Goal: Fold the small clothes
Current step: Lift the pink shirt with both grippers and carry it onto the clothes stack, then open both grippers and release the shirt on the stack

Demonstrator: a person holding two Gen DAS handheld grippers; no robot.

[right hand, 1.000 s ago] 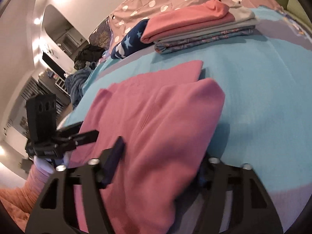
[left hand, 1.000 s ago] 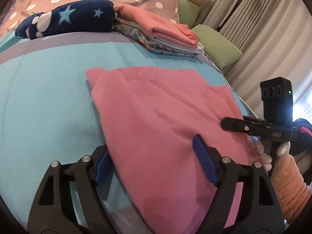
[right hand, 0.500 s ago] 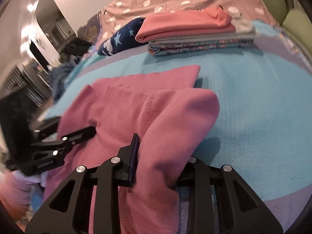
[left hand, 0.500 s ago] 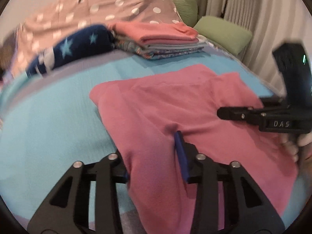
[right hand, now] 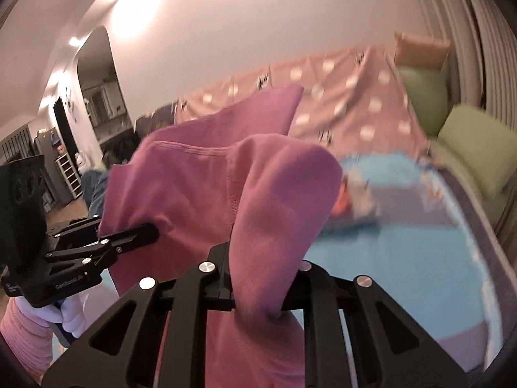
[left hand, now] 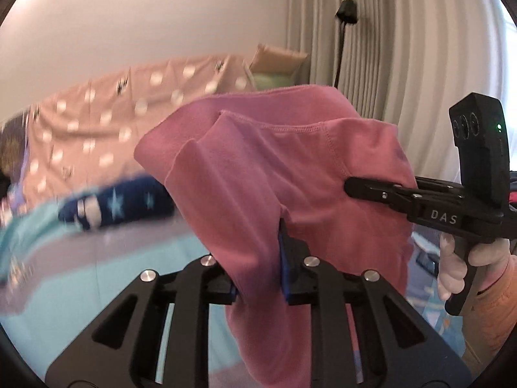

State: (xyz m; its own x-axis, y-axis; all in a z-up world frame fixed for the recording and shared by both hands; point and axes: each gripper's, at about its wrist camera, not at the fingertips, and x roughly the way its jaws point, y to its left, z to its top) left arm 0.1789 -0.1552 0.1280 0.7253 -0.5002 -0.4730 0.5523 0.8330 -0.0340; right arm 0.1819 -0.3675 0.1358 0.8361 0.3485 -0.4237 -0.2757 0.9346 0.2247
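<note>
Between both grippers' fingers [left hand: 286, 258], pink garment [left hand: 290, 161]

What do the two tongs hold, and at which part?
Both tongs are closing on the pink garment: left tongs and right tongs each pinch a bunched fold near its edge.

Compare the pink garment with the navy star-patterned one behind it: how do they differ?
The pink garment is plain; the navy one carries pale stars. The pink garment hangs in the air, pinched by the left claw and the right claw, whose jaws are closing with its cloth between them; the navy one lies on the bed, untouched. The pink garment drapes loosely; the navy one is a compact bundle. Both are soft cloth.
</note>
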